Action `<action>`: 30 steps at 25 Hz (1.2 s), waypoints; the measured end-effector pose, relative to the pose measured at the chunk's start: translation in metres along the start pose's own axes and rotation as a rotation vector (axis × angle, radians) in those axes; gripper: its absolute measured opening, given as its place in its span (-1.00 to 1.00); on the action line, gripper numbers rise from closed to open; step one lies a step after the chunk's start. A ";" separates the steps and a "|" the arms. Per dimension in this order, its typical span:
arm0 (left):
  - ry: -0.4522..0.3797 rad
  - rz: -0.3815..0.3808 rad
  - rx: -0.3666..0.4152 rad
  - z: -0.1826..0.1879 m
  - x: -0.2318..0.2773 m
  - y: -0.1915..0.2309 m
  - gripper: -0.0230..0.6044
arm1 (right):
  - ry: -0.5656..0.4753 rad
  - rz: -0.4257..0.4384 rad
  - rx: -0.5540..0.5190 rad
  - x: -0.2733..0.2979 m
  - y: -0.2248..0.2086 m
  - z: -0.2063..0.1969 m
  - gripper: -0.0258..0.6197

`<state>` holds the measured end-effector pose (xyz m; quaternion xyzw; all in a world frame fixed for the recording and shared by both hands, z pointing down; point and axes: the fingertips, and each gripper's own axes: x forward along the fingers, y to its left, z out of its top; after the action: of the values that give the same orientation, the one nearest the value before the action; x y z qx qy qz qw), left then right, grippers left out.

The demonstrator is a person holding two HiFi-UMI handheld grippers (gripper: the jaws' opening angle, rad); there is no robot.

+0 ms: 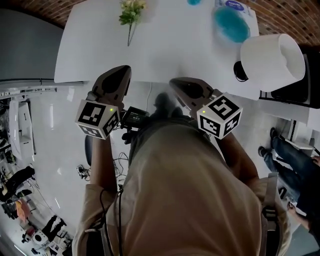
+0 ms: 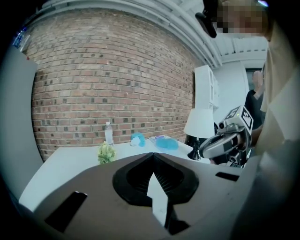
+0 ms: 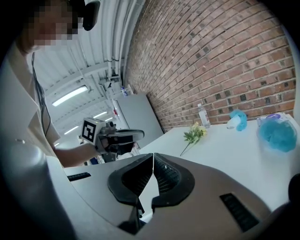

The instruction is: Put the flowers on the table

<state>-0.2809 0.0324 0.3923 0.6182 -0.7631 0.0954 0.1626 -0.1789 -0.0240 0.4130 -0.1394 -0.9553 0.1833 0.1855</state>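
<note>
A small bunch of flowers [image 1: 131, 13] with pale blooms and a green stem lies on the white table [image 1: 165, 55] near its far left. Both grippers hang in front of the table's near edge, well short of the flowers. My left gripper [image 1: 123, 71] is shut with nothing in it, and in its own view the jaw tips [image 2: 152, 155] meet below the distant flowers [image 2: 106, 152]. My right gripper [image 1: 174, 82] is also shut and empty. From the right gripper view [image 3: 152, 155] the flowers [image 3: 194, 135] lie ahead on the tabletop.
A white lamp shade [image 1: 272, 62] on a dark base stands at the table's right end. Blue fluffy items [image 1: 232, 24] lie at the back right, and a clear bottle [image 3: 202, 116] stands by the brick wall [image 2: 117, 79]. Cables and clutter cover the floor at left.
</note>
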 end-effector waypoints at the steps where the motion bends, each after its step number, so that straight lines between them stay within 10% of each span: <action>1: 0.006 0.005 -0.003 -0.001 -0.003 -0.002 -0.89 | 0.003 0.013 0.007 0.000 0.001 -0.003 -0.85; 18: 0.012 0.031 -0.025 -0.008 -0.022 -0.008 -0.89 | 0.087 0.142 -0.024 0.023 0.019 -0.025 -0.85; 30: -0.032 -0.093 -0.048 -0.012 -0.030 0.021 -0.89 | 0.087 0.003 -0.002 0.045 0.034 -0.022 -0.85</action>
<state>-0.2940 0.0683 0.3940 0.6502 -0.7382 0.0596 0.1694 -0.2037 0.0278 0.4324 -0.1490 -0.9463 0.1763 0.2263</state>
